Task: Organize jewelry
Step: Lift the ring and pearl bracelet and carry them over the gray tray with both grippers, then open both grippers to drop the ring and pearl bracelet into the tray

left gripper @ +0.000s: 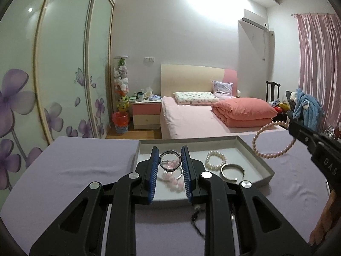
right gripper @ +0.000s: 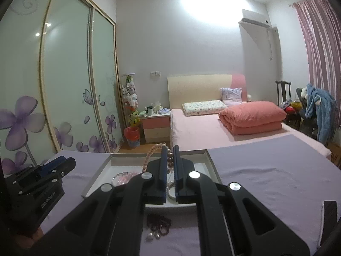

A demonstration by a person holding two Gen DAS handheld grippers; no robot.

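My left gripper [left gripper: 169, 160] is shut on a dark round bangle [left gripper: 169, 152], its blue pads pressing the rim on both sides, just above the grey tray [left gripper: 251, 149]. In the tray lie a pink bead bracelet [left gripper: 173, 182], a white pearl bracelet [left gripper: 215, 160] and a silver cuff bangle [left gripper: 232, 171]. My right gripper [left gripper: 292, 128] is shut on a long pearl necklace [left gripper: 272, 141], which hangs in a loop over the tray's right side. In the right wrist view the necklace [right gripper: 151, 152] sticks out between the closed fingers of the right gripper [right gripper: 169, 149]. The left gripper [right gripper: 64, 164] shows at the left there.
A purple cloth [left gripper: 74, 166] covers the table. A dark beaded piece with pearl drops [right gripper: 158, 227] lies on it in front of the tray [right gripper: 100, 175]. A dark flat object [right gripper: 330, 219] sits at the right edge. A bed [left gripper: 191, 121] stands behind, a wardrobe [left gripper: 53, 74] to the left.
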